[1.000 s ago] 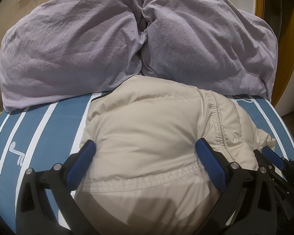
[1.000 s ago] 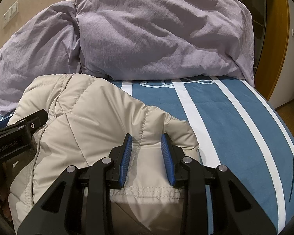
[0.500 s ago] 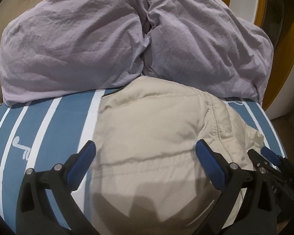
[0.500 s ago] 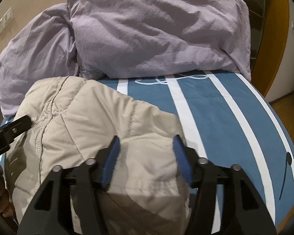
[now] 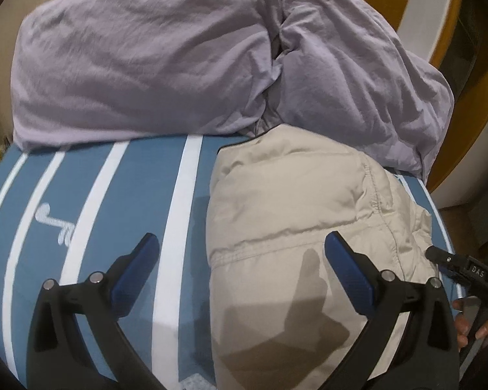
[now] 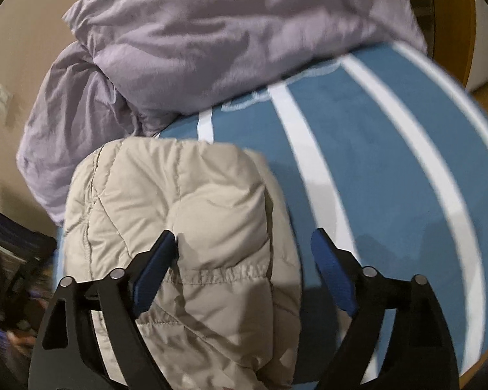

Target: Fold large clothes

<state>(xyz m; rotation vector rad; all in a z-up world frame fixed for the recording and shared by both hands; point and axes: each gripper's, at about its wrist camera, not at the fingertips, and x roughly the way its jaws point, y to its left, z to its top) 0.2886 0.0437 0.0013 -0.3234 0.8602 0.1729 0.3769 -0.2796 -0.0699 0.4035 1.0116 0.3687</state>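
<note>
Both hand-held grippers spread and empty. Right hand-held gripper (image 6: 244,253): jaws have just been opening, hem of the jacket (image 6: 185,214) under them, left pad by the fabric, no pinch. Left hand-held gripper (image 5: 240,256) also wide, one finger over bare bed (image 5: 120,201), the other over the jacket's near edge, nothing clamped. Jacket is a beige puffer, lying as a compact bundle on the blue striped bed, its far end against the two lilac pillows (image 5: 140,65) at the head. Right-wrist view is motion-blurred, so seam detail is unreliable. Read: release step after a fold, looks like the fold is laid down. Can't tell if sleeves are tucked; underside is hidden. Next move probably calls for checking the bundle holds shape, then either regripping the near hem with both grippers for another fold toward the pillows, or pressing it flat. Puffer fill likely springs back, so expect it to reopen.
</note>
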